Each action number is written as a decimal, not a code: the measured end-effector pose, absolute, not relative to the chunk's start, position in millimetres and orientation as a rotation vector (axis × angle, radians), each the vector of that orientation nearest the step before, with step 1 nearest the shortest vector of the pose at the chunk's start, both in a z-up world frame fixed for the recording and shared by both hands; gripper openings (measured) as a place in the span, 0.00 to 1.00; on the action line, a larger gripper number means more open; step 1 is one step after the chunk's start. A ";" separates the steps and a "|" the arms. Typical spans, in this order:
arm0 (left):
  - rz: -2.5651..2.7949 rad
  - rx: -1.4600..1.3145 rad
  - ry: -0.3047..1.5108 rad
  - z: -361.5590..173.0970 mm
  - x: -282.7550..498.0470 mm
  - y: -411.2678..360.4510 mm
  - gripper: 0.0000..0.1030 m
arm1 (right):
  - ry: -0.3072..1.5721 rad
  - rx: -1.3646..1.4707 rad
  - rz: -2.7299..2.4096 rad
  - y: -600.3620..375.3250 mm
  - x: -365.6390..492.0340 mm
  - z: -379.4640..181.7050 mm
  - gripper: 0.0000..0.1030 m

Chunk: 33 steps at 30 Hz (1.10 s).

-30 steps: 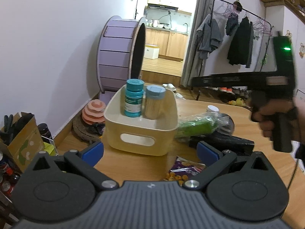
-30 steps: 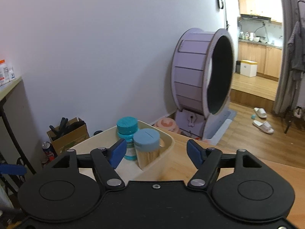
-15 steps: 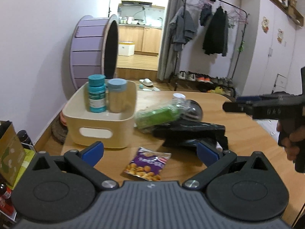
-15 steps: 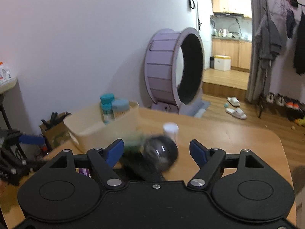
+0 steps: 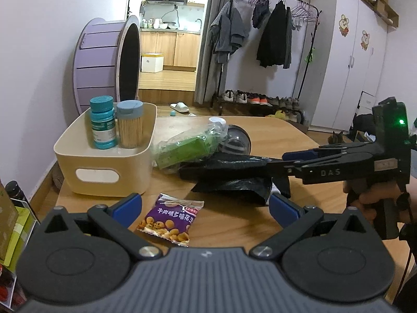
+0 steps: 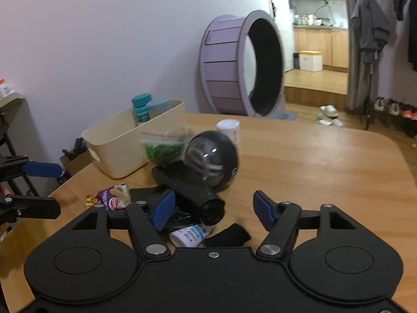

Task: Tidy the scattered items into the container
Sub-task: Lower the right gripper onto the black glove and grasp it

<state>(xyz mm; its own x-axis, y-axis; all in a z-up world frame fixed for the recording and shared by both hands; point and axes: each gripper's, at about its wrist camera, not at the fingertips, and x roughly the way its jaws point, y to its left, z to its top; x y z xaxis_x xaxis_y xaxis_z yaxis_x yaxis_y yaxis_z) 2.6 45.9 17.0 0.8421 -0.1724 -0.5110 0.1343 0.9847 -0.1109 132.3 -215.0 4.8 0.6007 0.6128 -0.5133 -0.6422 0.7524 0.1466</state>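
On the wooden table (image 5: 273,130), the cream container (image 5: 104,167) sits at the left with two things standing inside: one teal-capped pill bottle (image 5: 102,122) and one toothpick jar (image 5: 129,125). Beside it lies the pile still to clear. The right gripper (image 6: 211,210) hangs over that pile, jaws wide apart and empty, a black roll (image 6: 192,195) between its pads. The left gripper (image 5: 206,206) hovers just above one purple peanut packet (image 5: 170,219), also spread wide, holding nothing.

My read: the roll is the right gripper's likely pick. Best to come down squarely, pads on either side of the tube, and close across its width so it doesn't squirt out or drag the loose black plastic with it.

Count outside the container: one peanut packet, one green-filled zip bag (image 5: 190,146), one black ball-shaped item (image 6: 212,161), one white-capped bottle (image 6: 229,130), one black roll, one small white tube (image 6: 189,236).
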 end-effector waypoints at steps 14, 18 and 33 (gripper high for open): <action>-0.142 -0.067 0.546 18.0 1.3 49.1 1.00 | 0.620 0.020 0.776 -217.8 140.5 -7.7 0.33; -0.148 -0.060 0.547 17.5 0.9 48.0 1.00 | 0.591 0.035 0.784 -221.6 134.0 -0.6 0.31; -0.153 -0.041 0.555 15.9 1.0 45.3 1.00 | 0.607 0.033 0.807 -218.4 131.6 1.9 0.38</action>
<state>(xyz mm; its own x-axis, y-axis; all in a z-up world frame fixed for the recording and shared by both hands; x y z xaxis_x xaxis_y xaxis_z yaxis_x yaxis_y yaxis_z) 1.0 45.3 15.9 0.8387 -0.1561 -0.5218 0.1339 0.9877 -0.0803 131.6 -218.4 1.9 0.5322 0.6855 -0.4969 -0.6673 0.7008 0.2521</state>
